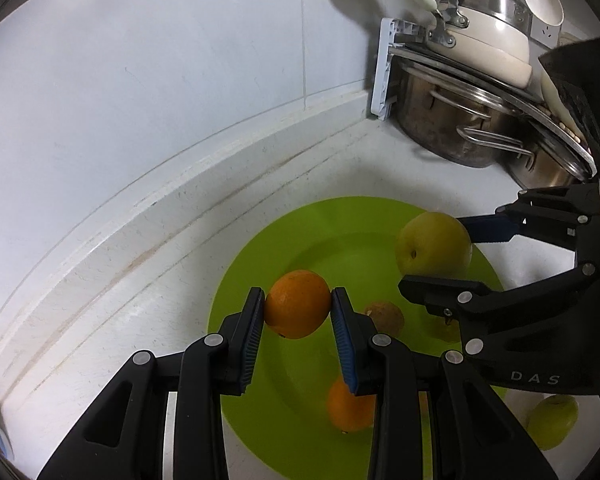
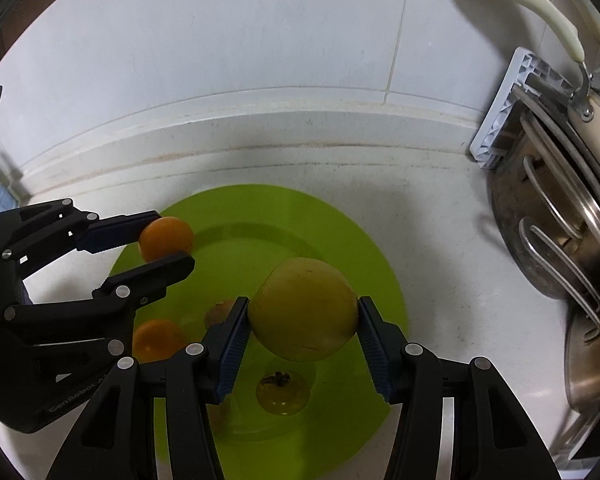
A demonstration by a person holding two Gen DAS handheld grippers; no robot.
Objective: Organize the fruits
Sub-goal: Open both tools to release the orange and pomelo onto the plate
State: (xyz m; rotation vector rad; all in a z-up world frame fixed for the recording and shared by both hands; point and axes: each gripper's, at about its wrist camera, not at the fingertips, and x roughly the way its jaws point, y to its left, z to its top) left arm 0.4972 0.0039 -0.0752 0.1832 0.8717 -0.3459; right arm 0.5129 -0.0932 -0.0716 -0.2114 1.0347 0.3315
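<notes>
Left claw (image 1: 298, 310) is pinching an orange (image 1: 298, 306); right claw (image 2: 303, 320) is pinching a pear (image 2: 303, 316). Both are hanging over the plate (image 1: 252, 248). Several fruits are already lying below them on it; one green fruit (image 1: 552, 420) is waiting on the desk (image 1: 380, 160).

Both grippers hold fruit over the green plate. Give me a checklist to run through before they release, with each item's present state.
1. Left gripper shut on orange: ok.
2. Right gripper shut on yellow-green fruit: ok.
3. Both fruits above green plate: ok.
4. Landing spots free of the fruit already on the plate, second orange included: cannot tell.
5. Grippers apart from each other: ok.
6. Every fruit on plate: not ok; green fruit lies beside it.
</notes>
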